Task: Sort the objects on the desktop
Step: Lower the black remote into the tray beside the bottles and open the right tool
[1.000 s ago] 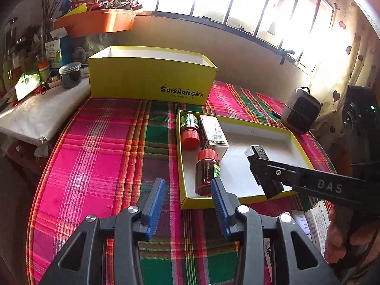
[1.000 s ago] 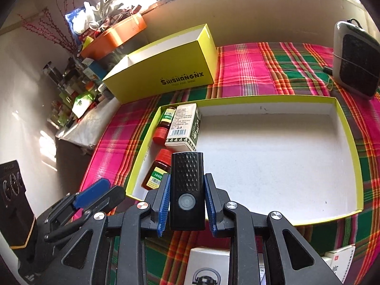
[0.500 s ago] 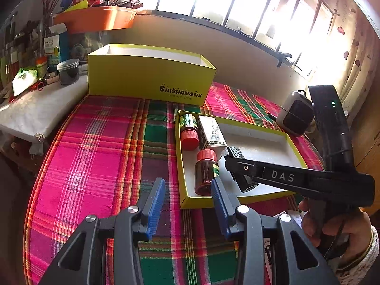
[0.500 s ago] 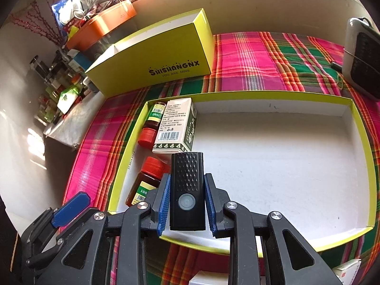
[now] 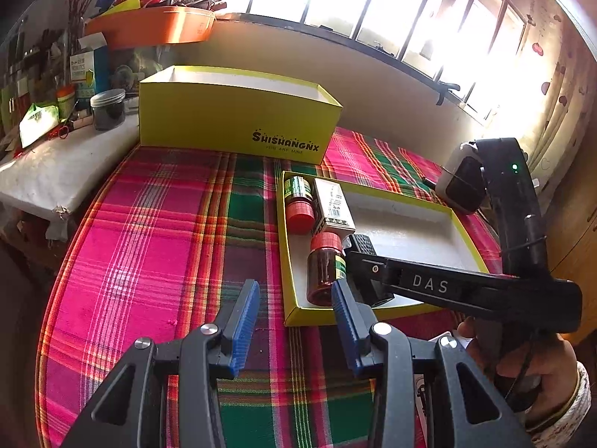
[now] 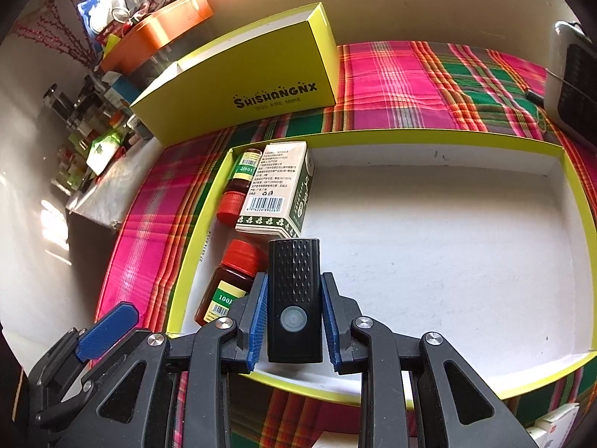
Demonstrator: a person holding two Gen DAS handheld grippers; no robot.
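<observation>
two bottles point(image 6: 238, 183) and a carton point(image 6: 278, 186) flank the gripped black device point(image 6: 294, 298).

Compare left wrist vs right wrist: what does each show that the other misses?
Only the left wrist view: the person's hand gripping the right tool's handle, the barred window, and the left gripper open over the plaid cloth, holding nothing.

Only the right wrist view: the black device's round button and textured face, seated between the right gripper's pads, plus the tray's bare white floor to the far wall.

Both: the shallow yellow tray with two red-capped bottles and a small carton, and the tall yellow box behind.
</observation>
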